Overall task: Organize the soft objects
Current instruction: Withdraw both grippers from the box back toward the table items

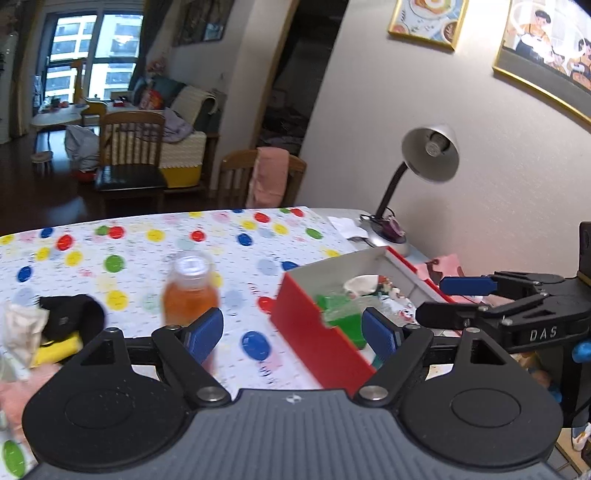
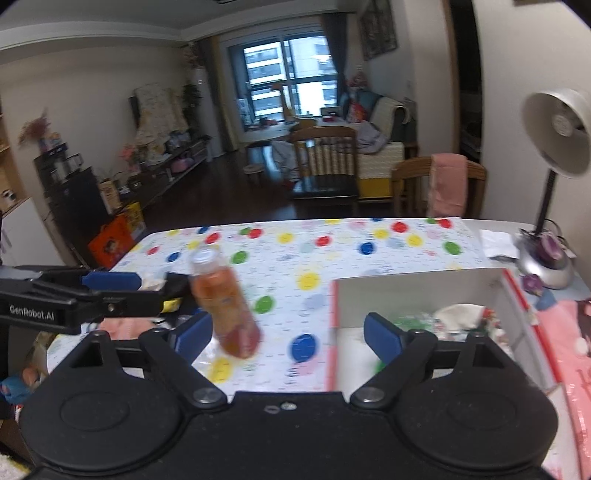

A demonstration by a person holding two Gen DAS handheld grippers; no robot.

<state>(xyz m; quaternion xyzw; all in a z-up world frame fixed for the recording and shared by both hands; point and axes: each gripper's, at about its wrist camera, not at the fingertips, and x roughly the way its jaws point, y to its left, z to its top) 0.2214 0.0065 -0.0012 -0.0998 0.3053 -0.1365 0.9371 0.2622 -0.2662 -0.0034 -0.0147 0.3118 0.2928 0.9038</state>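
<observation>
Left tongs [image 1: 293,334]: we hold them apart, nothing between.
Right tongs [image 2: 288,338]: apart too, empty.
Soft objects [image 1: 364,291]: several lie inside our red box [image 1: 310,325] on the desk [image 1: 147,240].

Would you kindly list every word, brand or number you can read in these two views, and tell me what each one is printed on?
"DAS": on the side of the right gripper, seen in the left wrist view.
"GenRobot.AI": on the side of the left gripper, seen in the right wrist view.
Bottle label: blurred, not readable.
Framed pictures on the wall: no legible text.
Black item beside the bottle: small mark, too small to read.
</observation>
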